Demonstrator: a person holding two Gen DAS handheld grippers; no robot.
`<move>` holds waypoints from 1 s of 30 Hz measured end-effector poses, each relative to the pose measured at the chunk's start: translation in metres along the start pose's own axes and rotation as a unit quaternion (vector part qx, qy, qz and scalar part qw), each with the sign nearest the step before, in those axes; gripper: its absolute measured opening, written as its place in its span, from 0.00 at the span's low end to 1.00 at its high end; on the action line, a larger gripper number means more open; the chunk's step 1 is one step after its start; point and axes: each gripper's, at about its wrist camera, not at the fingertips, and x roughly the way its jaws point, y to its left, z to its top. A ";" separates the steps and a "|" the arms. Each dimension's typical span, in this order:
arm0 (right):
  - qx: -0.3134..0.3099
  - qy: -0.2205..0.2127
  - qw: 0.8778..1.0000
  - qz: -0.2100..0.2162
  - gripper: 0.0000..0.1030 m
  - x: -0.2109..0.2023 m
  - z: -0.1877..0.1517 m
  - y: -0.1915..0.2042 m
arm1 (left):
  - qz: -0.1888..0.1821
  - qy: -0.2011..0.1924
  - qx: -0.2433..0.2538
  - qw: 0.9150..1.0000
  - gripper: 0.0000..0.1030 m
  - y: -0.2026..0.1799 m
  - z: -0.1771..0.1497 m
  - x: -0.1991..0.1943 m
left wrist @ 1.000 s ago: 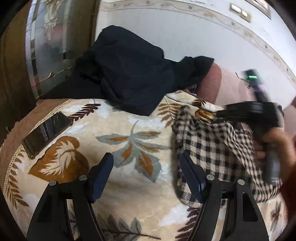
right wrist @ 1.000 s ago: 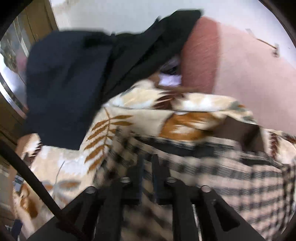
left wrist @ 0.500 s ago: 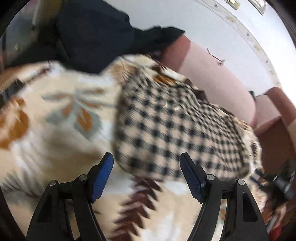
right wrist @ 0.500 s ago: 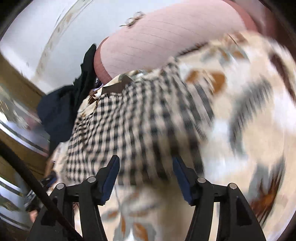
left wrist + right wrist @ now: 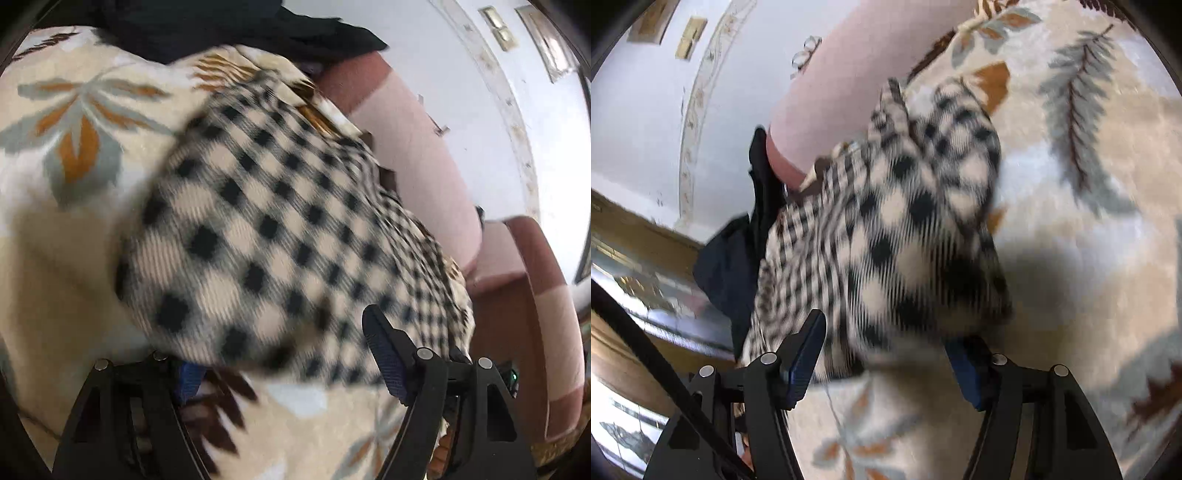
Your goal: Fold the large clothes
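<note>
A black-and-cream checked garment (image 5: pixel 280 229) lies bunched on a leaf-patterned cream blanket (image 5: pixel 74 122). My left gripper (image 5: pixel 284 365) sits low at the garment's near edge. Its jaws are opening, the cloth's edge lies between them, and it drapes over the left fingertip (image 5: pixel 188 376). In the right wrist view the same garment (image 5: pixel 886 236) fills the middle, and my right gripper (image 5: pixel 886 360) stands open at its near corner. The cloth reaches between the fingers, but the pads do not press on it. Both views are blurred by motion.
A dark navy garment (image 5: pixel 221 26) is heaped at the blanket's far end, also in the right wrist view (image 5: pixel 727 266). A pink sofa back (image 5: pixel 417 155) runs behind the checked garment under a white wall. A wooden cabinet with glass (image 5: pixel 635 251) stands at the left.
Both grippers have swung down and close to the checked garment's near edge. The right gripper, earlier shut over the fabric, has opened. The phone on the blanket is out of view.
</note>
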 end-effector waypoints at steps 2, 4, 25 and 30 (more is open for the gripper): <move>0.025 -0.006 1.000 0.000 0.67 0.008 0.007 -0.009 | -0.016 0.001 -0.027 1.000 0.74 0.008 0.009 0.004; 0.039 -0.017 0.999 0.011 0.67 0.010 0.011 -0.014 | -0.028 0.008 -0.037 0.999 0.74 0.012 0.018 0.007; -0.024 -0.014 1.000 -0.010 0.67 0.032 0.026 0.005 | 0.113 -0.014 0.047 0.992 0.74 0.006 0.052 -0.053; -0.033 -0.018 0.999 -0.013 0.67 0.033 0.024 0.008 | 0.079 -0.032 -0.020 0.996 0.75 0.038 0.078 -0.047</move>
